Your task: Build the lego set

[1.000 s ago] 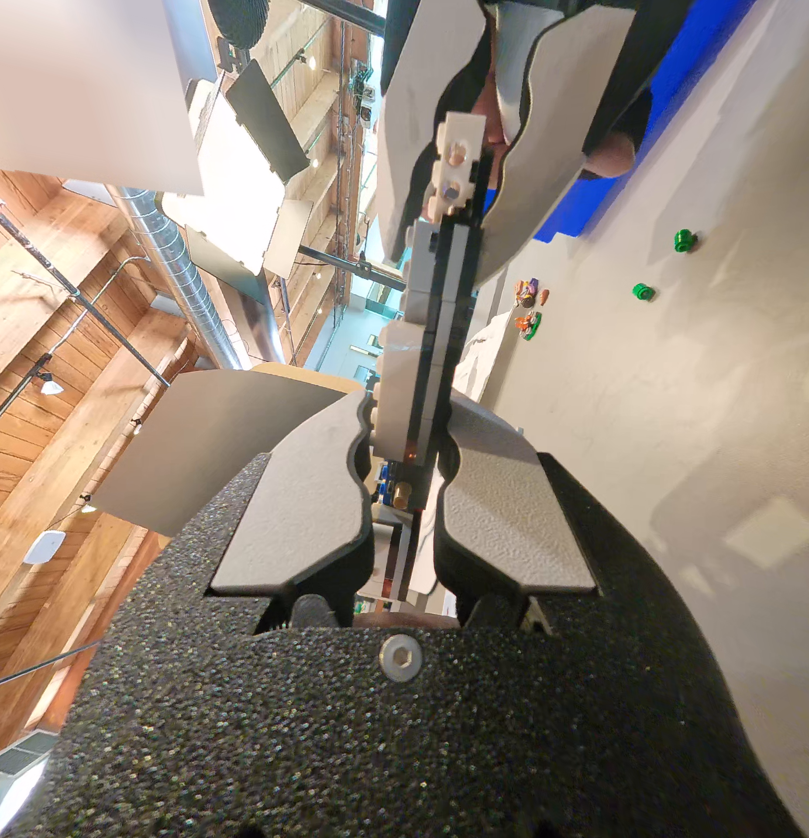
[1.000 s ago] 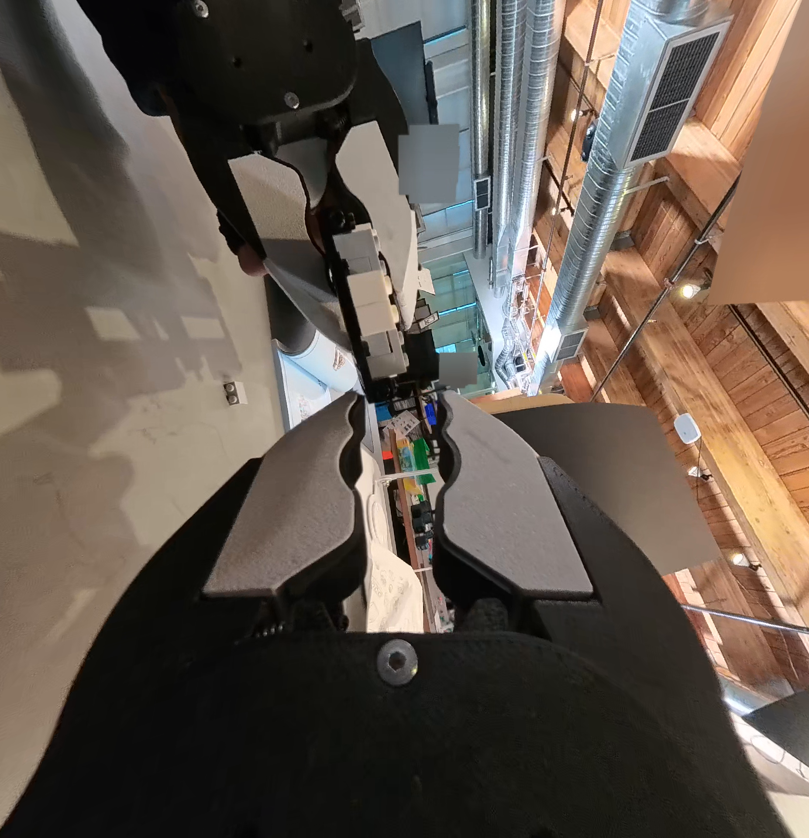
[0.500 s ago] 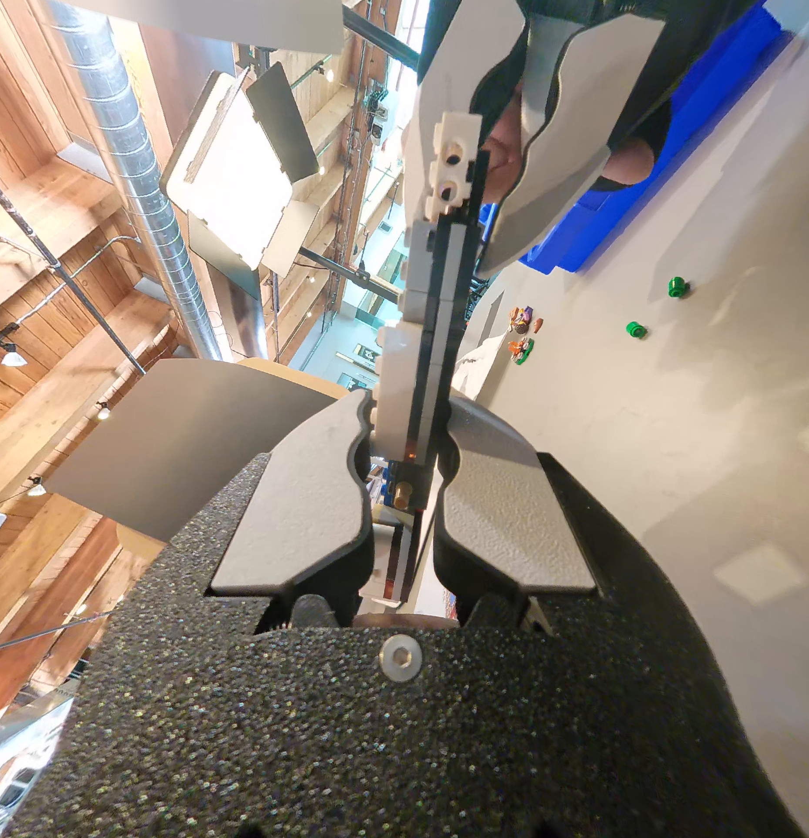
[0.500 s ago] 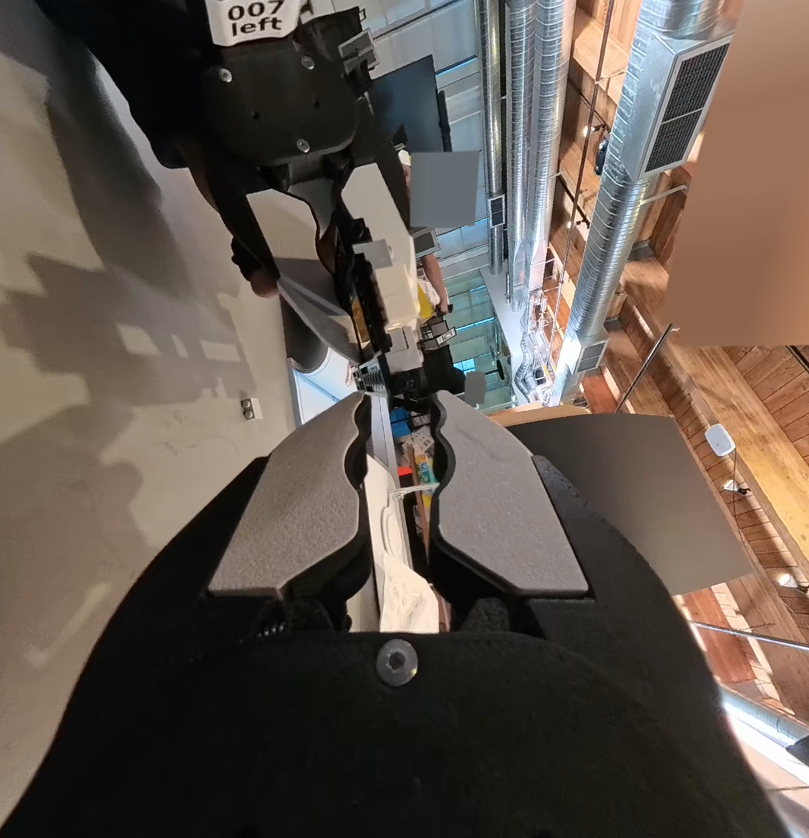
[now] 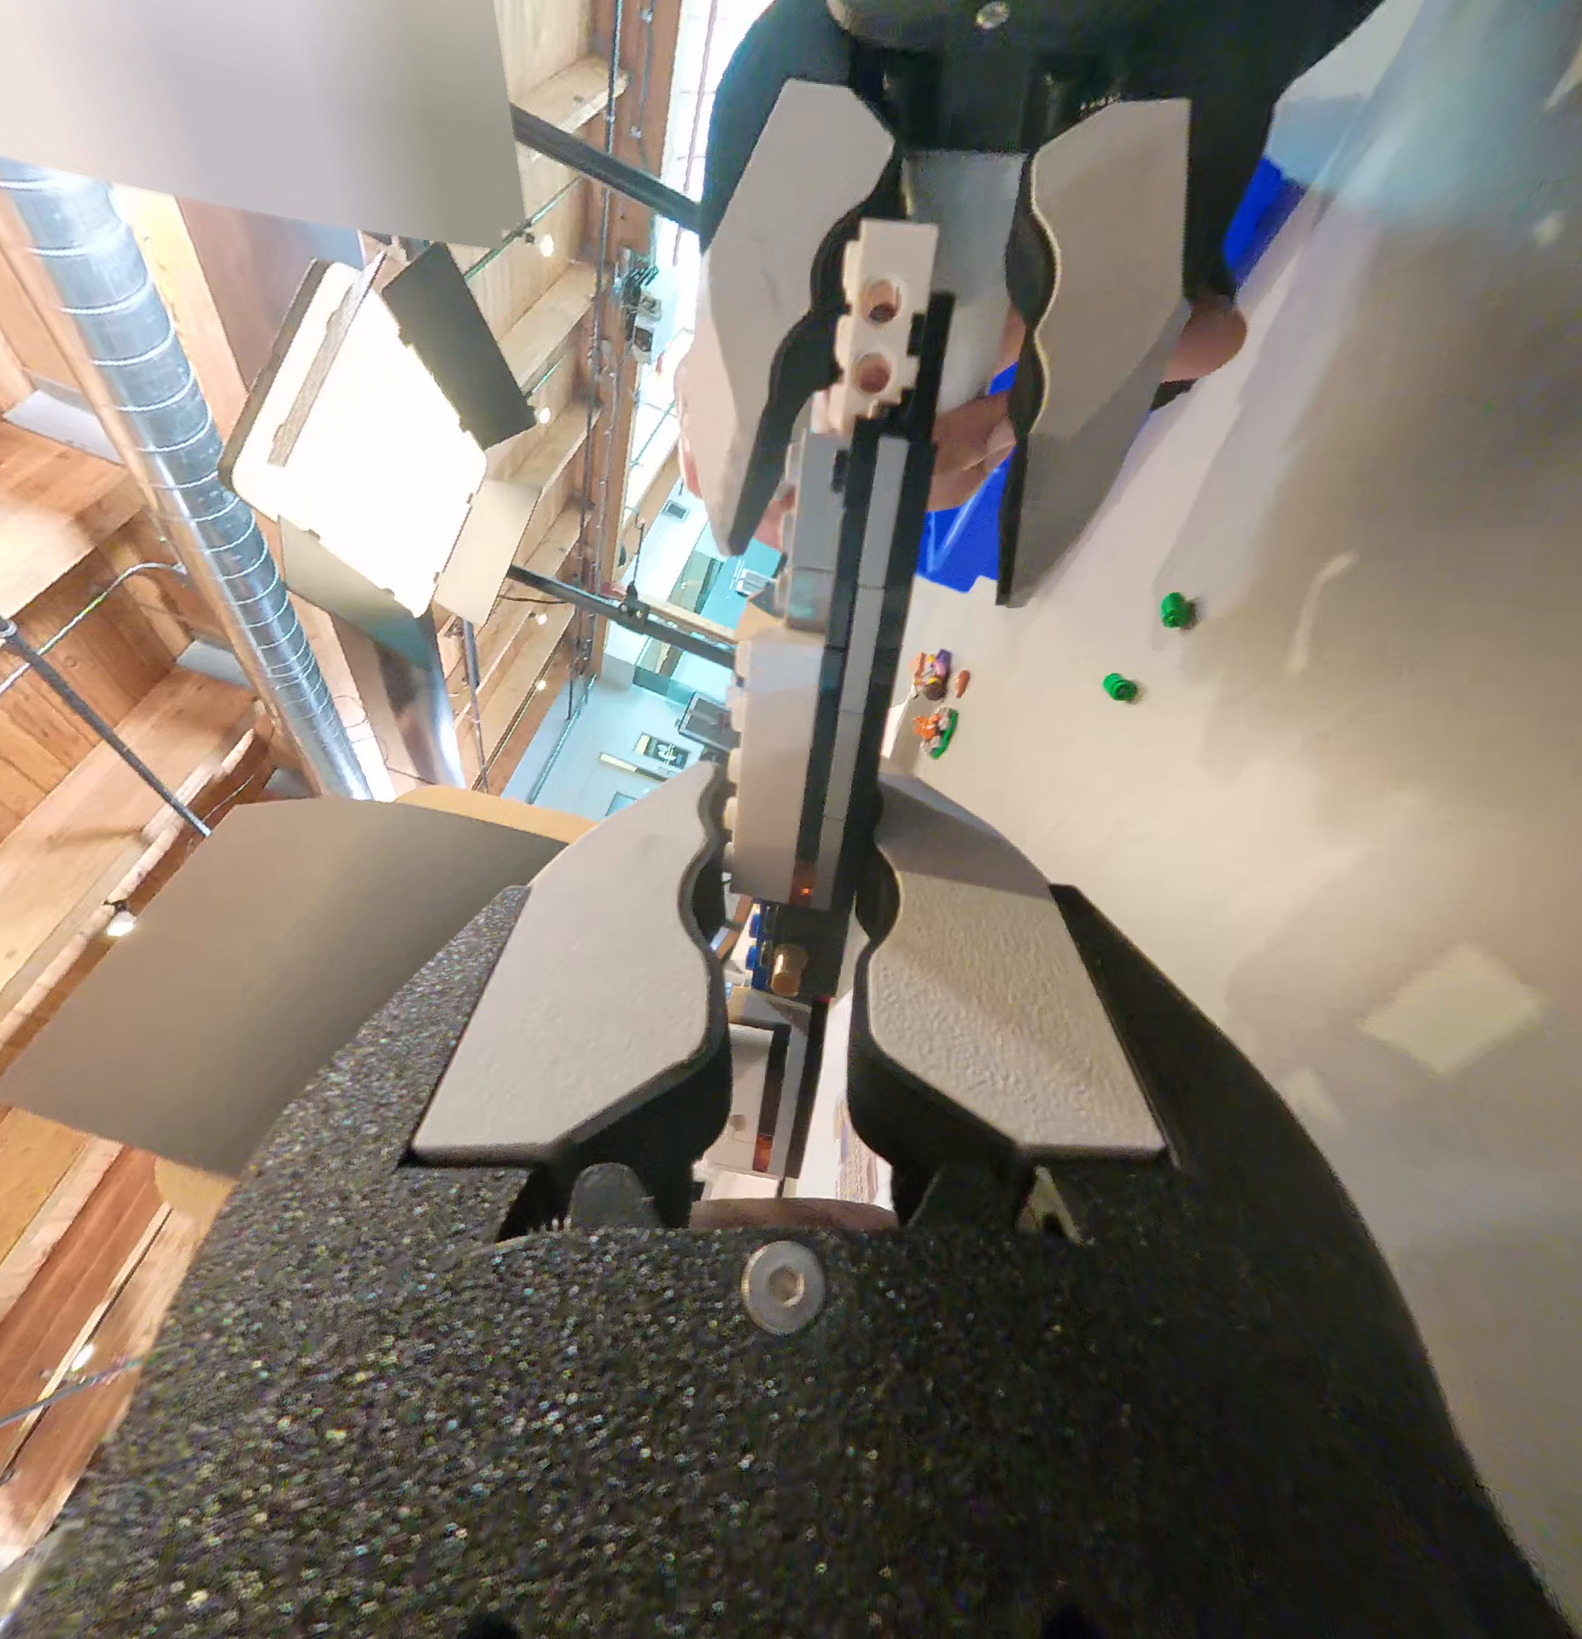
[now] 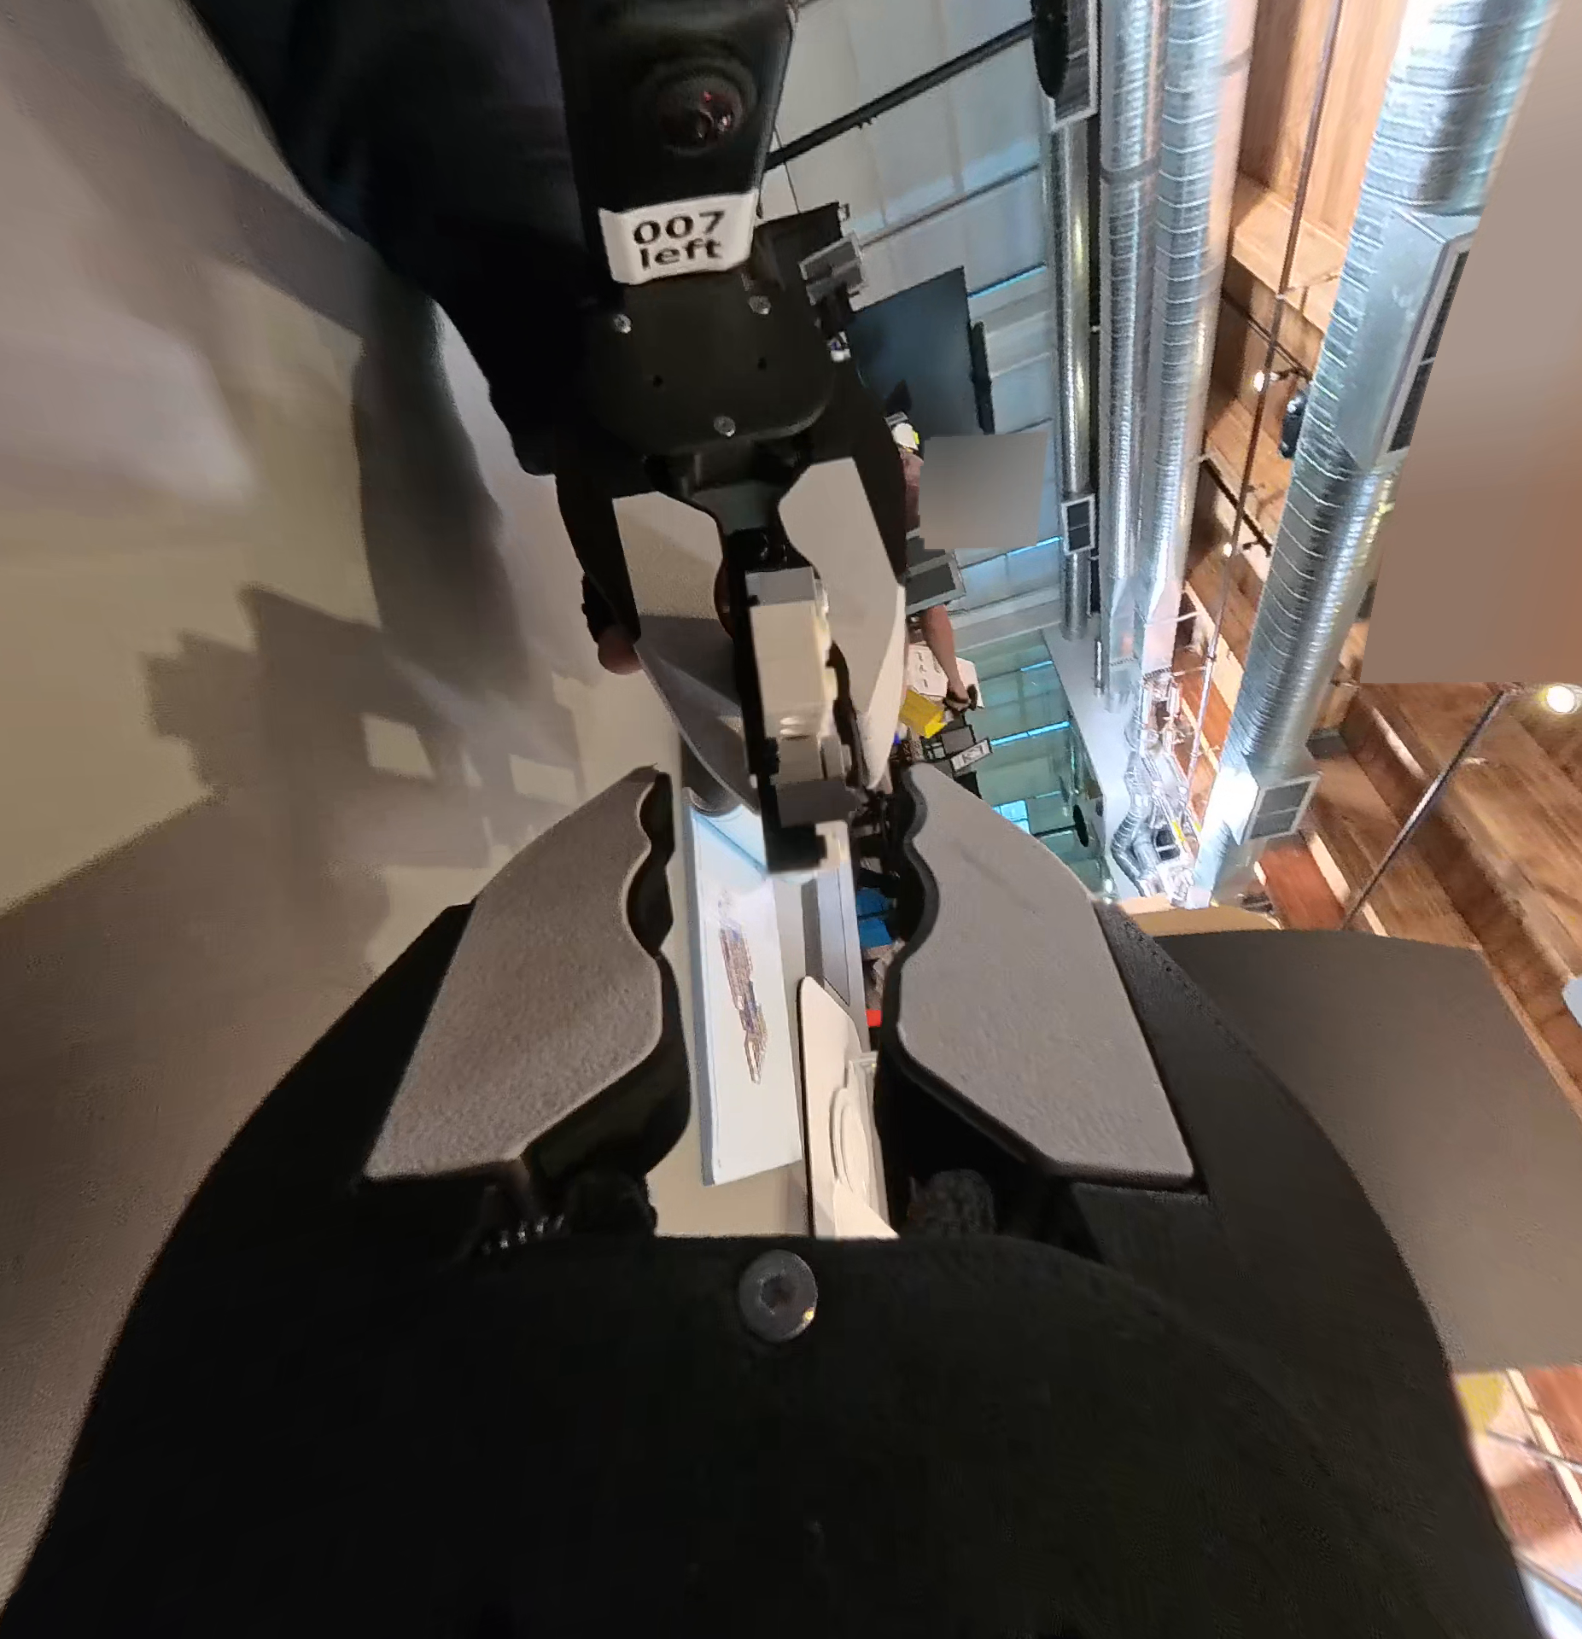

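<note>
The right gripper, nearly closed half a second earlier, was now spread wide around the far end of the brick strip, no pad touching it. The left gripper stayed clamped on the strip's near end, above the counter. The strip's lowest part was hidden between the left fingers.

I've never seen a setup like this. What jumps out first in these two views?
A long, thin toy-brick assembly in white, grey and black stands out, clamped in the left gripper and reaching towards the right gripper. The right gripper's fingers stand apart on either side of its far end without touching. Two small green pieces lie on the pale table beyond.
</note>
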A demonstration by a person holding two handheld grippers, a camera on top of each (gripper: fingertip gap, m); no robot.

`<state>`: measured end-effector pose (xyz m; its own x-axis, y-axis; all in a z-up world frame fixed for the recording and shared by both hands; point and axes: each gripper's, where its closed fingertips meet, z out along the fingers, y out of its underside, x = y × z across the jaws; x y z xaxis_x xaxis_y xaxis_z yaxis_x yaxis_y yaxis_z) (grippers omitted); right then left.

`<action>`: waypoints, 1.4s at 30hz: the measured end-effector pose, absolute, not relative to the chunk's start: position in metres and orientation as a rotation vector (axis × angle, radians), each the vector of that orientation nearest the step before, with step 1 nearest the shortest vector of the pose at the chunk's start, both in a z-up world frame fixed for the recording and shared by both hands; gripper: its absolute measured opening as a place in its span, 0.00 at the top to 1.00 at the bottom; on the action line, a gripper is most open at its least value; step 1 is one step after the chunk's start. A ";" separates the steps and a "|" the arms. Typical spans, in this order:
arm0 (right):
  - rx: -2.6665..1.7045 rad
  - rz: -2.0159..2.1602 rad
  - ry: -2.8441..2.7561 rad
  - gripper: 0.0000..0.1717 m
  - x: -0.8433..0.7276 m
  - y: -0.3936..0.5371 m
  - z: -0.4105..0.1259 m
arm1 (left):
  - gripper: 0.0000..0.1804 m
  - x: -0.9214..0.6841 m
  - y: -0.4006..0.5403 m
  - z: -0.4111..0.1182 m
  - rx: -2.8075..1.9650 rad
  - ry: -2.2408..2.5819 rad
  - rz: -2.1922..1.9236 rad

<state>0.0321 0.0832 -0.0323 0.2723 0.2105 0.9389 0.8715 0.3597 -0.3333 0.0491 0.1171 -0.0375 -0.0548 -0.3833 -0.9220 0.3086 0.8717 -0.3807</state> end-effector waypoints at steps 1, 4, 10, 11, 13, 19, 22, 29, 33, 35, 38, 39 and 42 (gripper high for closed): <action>-1.147 -0.604 -1.249 0.73 0.030 0.082 -0.033 | 0.86 0.049 0.115 -0.038 -0.054 1.531 -0.566; -1.128 -0.611 -1.249 0.83 0.028 0.081 -0.032 | 0.86 0.049 0.113 -0.040 -0.047 1.541 -0.563; -1.101 -0.717 -1.255 0.88 0.028 0.085 -0.035 | 0.80 0.053 0.118 -0.039 -0.067 1.538 -0.481; -1.098 -0.730 -1.252 0.88 0.029 0.086 -0.035 | 0.79 0.054 0.120 -0.038 -0.078 1.537 -0.470; -1.099 -0.754 -1.247 0.88 0.031 0.088 -0.035 | 0.78 0.055 0.123 -0.036 -0.102 1.528 -0.448; -1.119 -0.817 -1.228 0.88 0.041 0.093 -0.035 | 0.75 0.054 0.131 -0.035 -0.127 1.538 -0.422; -1.128 -0.843 -1.204 0.88 0.048 0.095 -0.031 | 0.73 0.053 0.134 -0.038 -0.129 1.574 -0.417; -1.160 -0.946 -1.125 0.88 0.073 0.101 -0.023 | 0.72 0.053 0.149 -0.033 -0.521 1.691 -0.845; -1.168 -0.998 -1.132 0.89 0.081 0.104 -0.026 | 0.69 0.059 0.151 -0.032 -0.953 1.706 -1.268; -1.164 -1.019 -1.144 0.88 0.082 0.104 -0.028 | 0.69 0.059 0.149 -0.026 -1.160 1.648 -1.532; -1.163 -1.044 -1.151 0.88 0.084 0.106 -0.030 | 0.68 0.062 0.148 -0.023 -1.502 1.493 -1.885; -1.162 -1.054 -1.153 0.88 0.085 0.106 -0.030 | 0.68 0.064 0.149 -0.026 -1.609 1.436 -1.939; -1.156 -1.099 -1.162 0.88 0.087 0.109 -0.032 | 0.66 0.067 0.140 -0.032 -1.788 1.318 -2.111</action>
